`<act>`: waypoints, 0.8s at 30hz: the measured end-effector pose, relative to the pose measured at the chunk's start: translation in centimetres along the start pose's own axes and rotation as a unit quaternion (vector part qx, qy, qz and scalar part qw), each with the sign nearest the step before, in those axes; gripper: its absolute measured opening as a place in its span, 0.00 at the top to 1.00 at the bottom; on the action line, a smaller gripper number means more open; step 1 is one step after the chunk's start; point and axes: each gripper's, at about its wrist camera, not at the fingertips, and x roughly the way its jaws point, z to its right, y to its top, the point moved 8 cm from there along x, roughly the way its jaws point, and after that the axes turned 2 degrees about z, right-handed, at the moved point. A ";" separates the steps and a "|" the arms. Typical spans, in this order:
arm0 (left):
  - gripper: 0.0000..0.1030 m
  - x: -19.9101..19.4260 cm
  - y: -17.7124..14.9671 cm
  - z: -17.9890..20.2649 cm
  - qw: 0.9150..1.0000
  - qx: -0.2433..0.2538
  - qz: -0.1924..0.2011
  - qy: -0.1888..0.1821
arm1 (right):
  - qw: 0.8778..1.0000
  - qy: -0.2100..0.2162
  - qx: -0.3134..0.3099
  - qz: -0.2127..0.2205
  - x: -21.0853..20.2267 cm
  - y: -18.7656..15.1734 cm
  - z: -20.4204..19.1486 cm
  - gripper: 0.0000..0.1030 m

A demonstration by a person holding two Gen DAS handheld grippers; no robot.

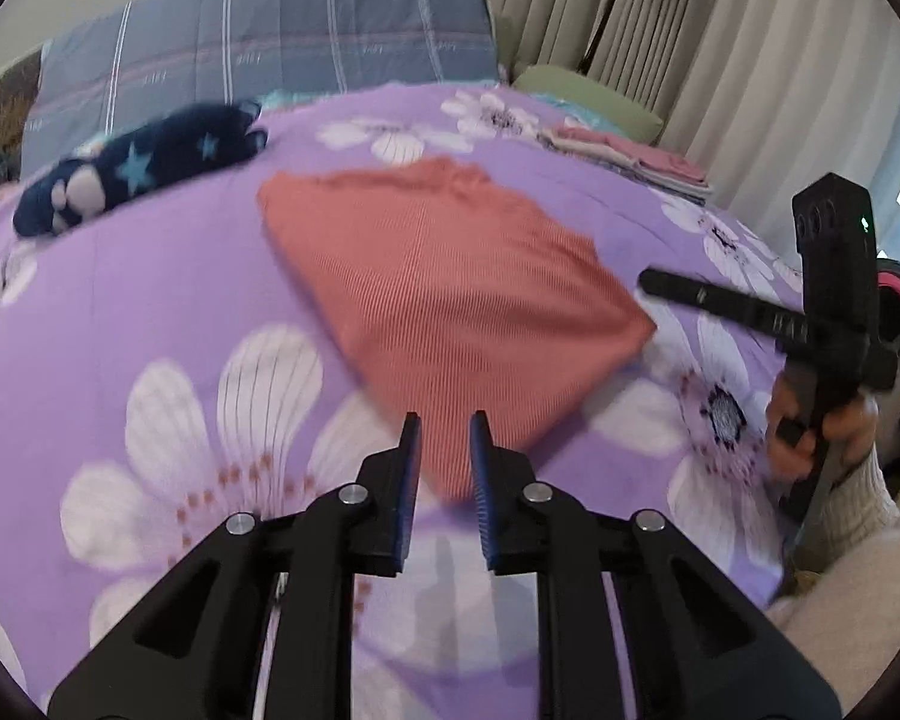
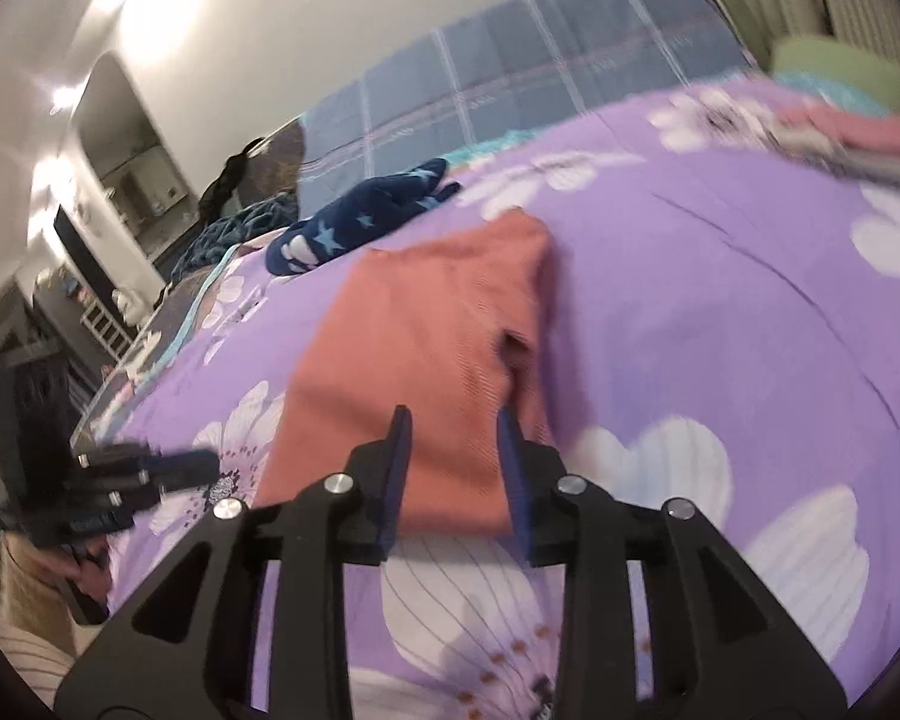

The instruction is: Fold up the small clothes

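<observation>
we see the bed (image 1: 150, 276) under its purple flowered cover, a blue striped pillow (image 1: 258, 30) at the far end. the folded salmon-pink garment (image 1: 450, 300) lies flat mid-bed, a stack of folded clothes (image 1: 636, 159) beyond it, a navy starred piece (image 1: 144, 165) apart to the side. our left tongs (image 1: 445, 420) hang narrow and empty over its near corner; our right tongs (image 2: 450, 414) stand slightly parted, gripping nothing.

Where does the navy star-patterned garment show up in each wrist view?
Left wrist view: navy star-patterned garment lies upper left, left of the orange cloth.
Right wrist view: it lies left of centre in the upper half, just above the orange cloth.
Shared landmark: the blue plaid pillow behind it.
</observation>
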 end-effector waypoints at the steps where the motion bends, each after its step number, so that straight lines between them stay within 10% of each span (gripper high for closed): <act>1: 0.83 0.9 0.1 0.2 1.000 0.006 -0.004 0.003 | 1.000 -0.001 -0.006 0.002 0.5 0.0 -0.3 0.69; 6: 0.81 6.0 -2.0 0.2 0.998 0.023 -0.051 0.036 | 0.999 -0.030 0.006 -0.044 3.1 -1.2 1.4 0.76; 8: 0.81 5.9 -2.0 0.4 0.998 0.031 -0.044 0.040 | 0.994 -0.061 0.024 -0.091 4.5 -2.3 3.2 1.00; 13: 0.76 5.8 -2.2 0.4 0.997 0.043 -0.045 0.039 | 0.994 -0.053 0.018 -0.098 4.3 -2.1 3.5 1.00; 18: 0.68 4.8 -1.5 0.6 0.998 0.036 -0.042 0.025 | 0.996 -0.046 -0.029 -0.064 2.4 0.2 1.5 0.61; 24: 0.64 3.5 0.9 0.9 0.999 0.043 -0.006 0.024 | 0.995 -0.048 -0.082 -0.019 2.5 7.0 2.1 0.60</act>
